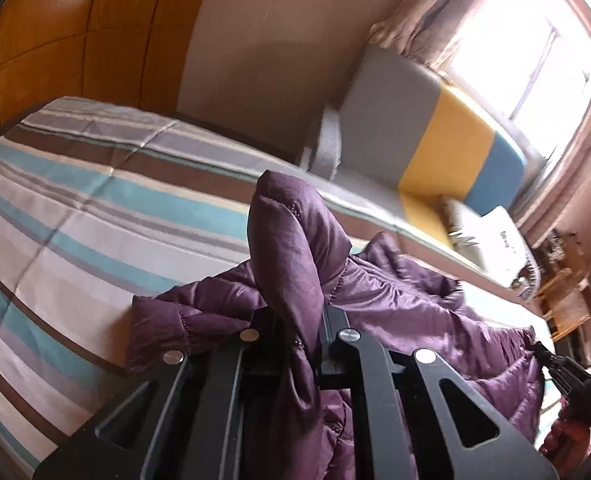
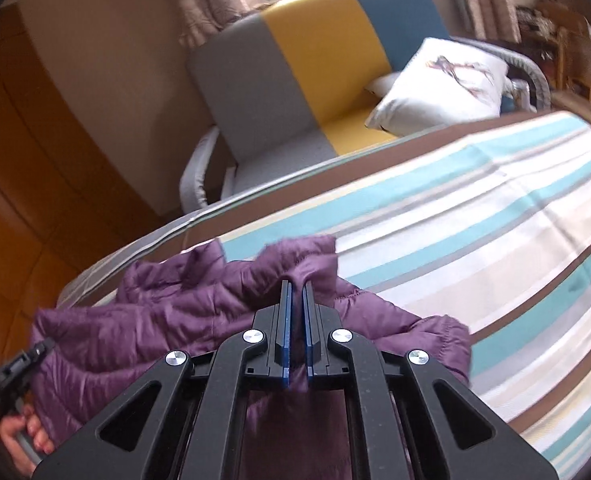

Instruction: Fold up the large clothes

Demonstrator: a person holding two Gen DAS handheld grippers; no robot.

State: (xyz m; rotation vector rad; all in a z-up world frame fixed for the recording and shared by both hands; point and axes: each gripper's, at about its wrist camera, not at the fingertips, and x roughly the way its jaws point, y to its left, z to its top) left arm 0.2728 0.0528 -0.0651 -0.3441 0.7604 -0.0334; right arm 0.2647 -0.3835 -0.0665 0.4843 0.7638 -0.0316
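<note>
Bed (image 2: 475, 220): a striped cover in teal, white, grey and brown is filling most of both views and is serving as the folding surface.
Sofa (image 2: 295, 64): a grey, yellow and blue seat is standing beyond the bed at 12 o'clock in the right wrist view, carrying a white cushion (image 2: 443, 84) at 2 o'clock.
Jacket (image 1: 395, 300): a purple quilted coat is lying bunched on the bed, at 5 o'clock in the left wrist view and 7 o'clock in the right, with part of it raised off the cover.
Left gripper (image 1: 299, 332): its jaws are standing narrow and pinching a thick roll of the jacket that is rising upward out of them toward 12 o'clock.
Right gripper (image 2: 297, 294): its 2 blue pads (image 2: 286, 320) are standing almost together and nipping an edge of the jacket.
Progress: judging from the rumpled, unflattened fabric, no finished fold is showing; the work looks early, with spreading, squaring and all folds left.
</note>
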